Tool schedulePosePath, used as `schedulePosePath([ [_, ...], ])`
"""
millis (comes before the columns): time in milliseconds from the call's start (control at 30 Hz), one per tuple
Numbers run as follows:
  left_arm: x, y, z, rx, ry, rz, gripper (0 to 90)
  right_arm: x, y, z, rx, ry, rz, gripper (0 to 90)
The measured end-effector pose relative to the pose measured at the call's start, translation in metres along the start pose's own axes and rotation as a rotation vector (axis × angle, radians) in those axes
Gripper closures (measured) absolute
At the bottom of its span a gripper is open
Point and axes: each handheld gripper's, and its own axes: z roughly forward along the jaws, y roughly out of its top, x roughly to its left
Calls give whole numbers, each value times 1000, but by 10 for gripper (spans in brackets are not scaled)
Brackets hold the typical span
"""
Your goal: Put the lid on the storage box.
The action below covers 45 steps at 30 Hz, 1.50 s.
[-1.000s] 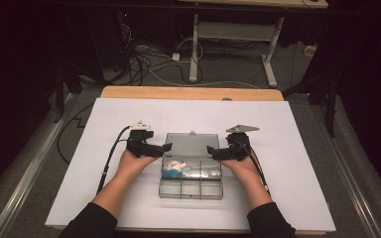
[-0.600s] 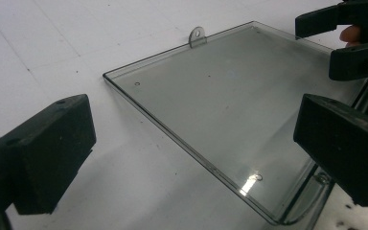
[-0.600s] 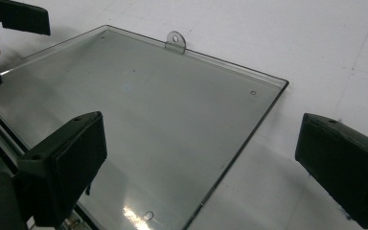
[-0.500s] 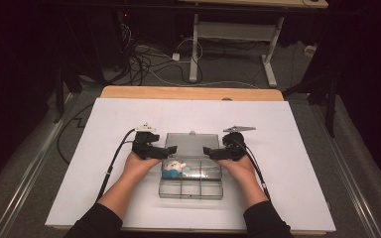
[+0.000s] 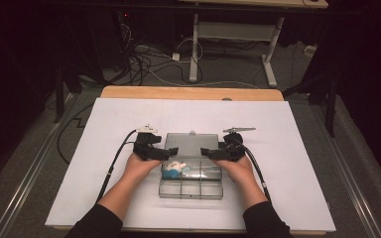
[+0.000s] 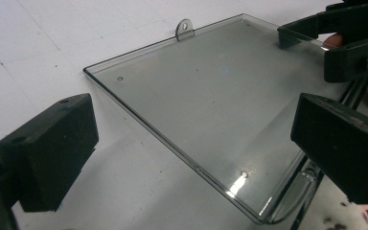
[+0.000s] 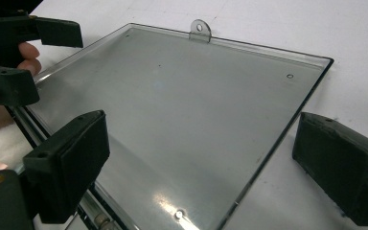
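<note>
In the high view a clear compartment box [image 5: 191, 182] sits on the white sheet [image 5: 302, 148] that covers the bench, nearer the bench's front edge than its far one and about midway between its left and right edges; its clear lid [image 5: 192, 144] lies folded back flat toward the far edge. A white and blue object [image 5: 173, 170] lies in a back-left compartment. The left gripper [image 5: 167, 153] reaches in over the lid's left side and the right gripper [image 5: 204, 152] over its right side, tips facing each other, well apart. In the left gripper view its two black jaws stand wide apart with the lid's [image 6: 211, 105] left edge between them, pads clear of it, gripping nothing; the right gripper [image 6: 326, 52] shows at the lid's far corner, and a hanging tab [image 6: 184, 28] juts from the lid's outer edge. In the right gripper view the jaws have just been closing a little yet stand wide apart astride the lid's [image 7: 182, 124] right edge, pads not touching it; the left gripper [image 7: 33, 52] shows across the lid.
</note>
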Motion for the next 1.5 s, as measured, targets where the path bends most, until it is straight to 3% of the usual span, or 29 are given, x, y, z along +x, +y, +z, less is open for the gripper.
schedulePosePath([
  [333,0,-1,1,4,4,0,27,1,-1,-2,5,0,26,100],
  [500,0,-1,1,3,6,-3,27,0,-3,-3,-8,26,35,155],
  [667,2,0,1,-2,-3,7,40,1,-4,-4,-25,27,24,187],
  [833,3,-1,-2,4,-36,-20,139,4,-4,-7,-55,14,-7,235],
  [1067,-1,-1,-5,-6,-82,-6,255,6,-5,-13,-88,-9,-36,320],
  [1500,-5,-8,-19,-82,-68,31,477,16,-7,-29,-146,-69,-137,464],
])
